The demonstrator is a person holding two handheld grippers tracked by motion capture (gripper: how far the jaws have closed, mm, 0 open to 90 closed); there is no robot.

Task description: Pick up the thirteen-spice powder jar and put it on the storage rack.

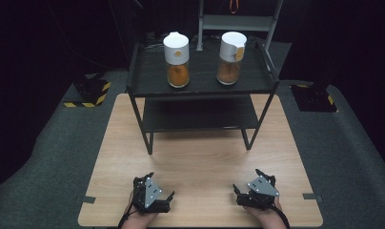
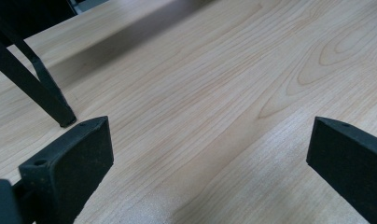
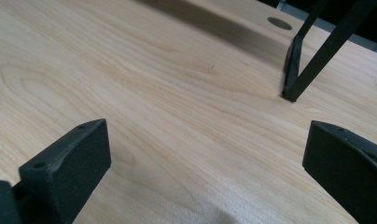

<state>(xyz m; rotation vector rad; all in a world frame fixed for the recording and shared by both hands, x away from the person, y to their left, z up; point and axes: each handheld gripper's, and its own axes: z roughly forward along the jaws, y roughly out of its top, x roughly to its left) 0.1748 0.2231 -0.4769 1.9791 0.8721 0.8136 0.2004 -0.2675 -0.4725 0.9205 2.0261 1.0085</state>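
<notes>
The hands holding each tool are mostly chopped off by the bottom edge of the high view, so you just get a bit of the left hand (image 1: 139,218) and right hand (image 1: 268,215) at the near edge of the tabletop (image 1: 200,162). What's in the two jars, the left jar (image 1: 177,59) and right jar (image 1: 230,58) on the black shelf rack (image 1: 200,88), is just an orange-brown blur, too small to tell. In both gripper views the rack legs (image 2: 37,88) run out of the top of the picture.
</notes>
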